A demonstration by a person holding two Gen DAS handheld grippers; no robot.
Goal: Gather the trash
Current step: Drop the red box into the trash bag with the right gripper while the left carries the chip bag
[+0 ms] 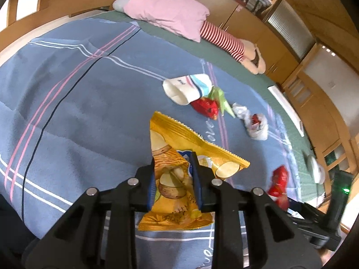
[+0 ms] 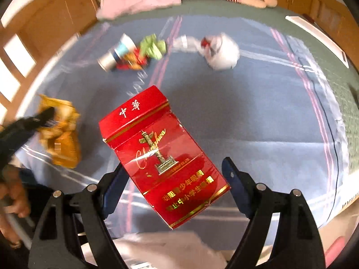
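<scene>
My left gripper (image 1: 174,163) is shut on a yellow potato chip bag (image 1: 179,157) and holds it above the blue blanket (image 1: 78,112). It also shows blurred in the right wrist view (image 2: 60,134). A red cigarette pack (image 2: 161,154) sits between the wide-open fingers of my right gripper (image 2: 175,168), tilted and not touching the blue pads (image 2: 233,179). The pack also shows in the left wrist view (image 1: 278,181). On the blanket lie a white paper cup (image 1: 186,87), a red and green wrapper (image 1: 208,105) and a crumpled white plastic bag (image 1: 253,121).
A pink pillow (image 1: 166,11) and a plush toy with red-striped legs (image 1: 224,38) lie at the bed's far end. Wooden cabinets (image 1: 258,27) line the wall behind. Something white (image 2: 168,251) lies under my right gripper.
</scene>
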